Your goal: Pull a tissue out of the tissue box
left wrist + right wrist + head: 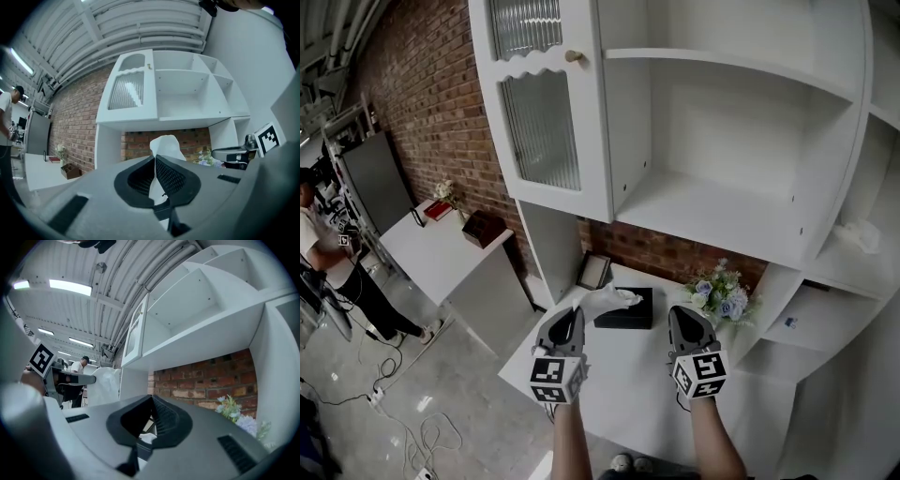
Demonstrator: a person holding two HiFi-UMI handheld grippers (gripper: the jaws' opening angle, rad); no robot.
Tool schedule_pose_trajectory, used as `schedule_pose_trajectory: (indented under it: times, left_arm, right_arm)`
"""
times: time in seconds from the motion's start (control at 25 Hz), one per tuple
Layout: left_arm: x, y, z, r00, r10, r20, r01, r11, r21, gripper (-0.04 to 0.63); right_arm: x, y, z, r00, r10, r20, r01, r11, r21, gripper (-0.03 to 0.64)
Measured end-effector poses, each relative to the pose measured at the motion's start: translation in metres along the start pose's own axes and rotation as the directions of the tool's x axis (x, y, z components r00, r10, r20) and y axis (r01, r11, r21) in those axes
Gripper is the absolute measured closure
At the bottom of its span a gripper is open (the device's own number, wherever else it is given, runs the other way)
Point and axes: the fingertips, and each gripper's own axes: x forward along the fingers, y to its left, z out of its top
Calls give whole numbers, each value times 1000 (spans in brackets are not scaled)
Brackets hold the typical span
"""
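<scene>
- The left gripper (pixel 571 315) (pixel 155 157) points level out over the white table (pixel 619 380), with its jaws clamped on a white tissue (pixel 612 299) (pixel 165 146).
- In the left gripper view the tissue runs down between the two dark pads and stands up past the tips in a loose, folded peak.
- In the head view the tissue stretches from the left gripper's tips to the right, over the top of the black tissue box (pixel 628 316). Whether its far end is clear of the box opening I cannot tell.
- The tissue box lies flat on the table near the back wall, just beyond and between the two grippers.
- The right gripper (pixel 682 314) (pixel 152 398) is held level to the right of the left one, apart from it. Its jaw tips are together and nothing is gripped between them.
- The right gripper view shows the left gripper off to its left, with the tissue (pixel 105 383) hanging beside it.
- A bunch of pale blue and white flowers (pixel 719 292) (pixel 234 408) stands on the table to the right of the box.
- A small picture frame (pixel 593 271) leans against the brick wall (pixel 431 103) behind the box, to its left.
- A white cabinet (pixel 722 141) with open shelves and a ribbed glass door hangs above the table.
- At the far left a person (pixel 319 248) stands near a lower white side table (pixel 441 258) that carries a dark wooden box (pixel 483 228).
</scene>
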Motion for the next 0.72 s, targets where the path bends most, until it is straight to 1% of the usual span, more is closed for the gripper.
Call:
schedule_pose_trajectory:
  times: [0.12,0.56,0.72]
  left_arm:
    - [-6,-2,1,1000,13,11,-13,1000,-14,583]
    - [-12,-11,-1,1000,-10,8,10,1000,-12,583]
    - [-12,-11,-5,1000,-10,-2,10,1000,-13,583]
  right_arm:
    - [-4,1,3,1000,-1,9,1,1000,-3,617]
    - [-12,5,4,1000,-5,13,5,1000,-4,617]
    - [-13,5,1,1000,-14,-3,14,1000,-26,618]
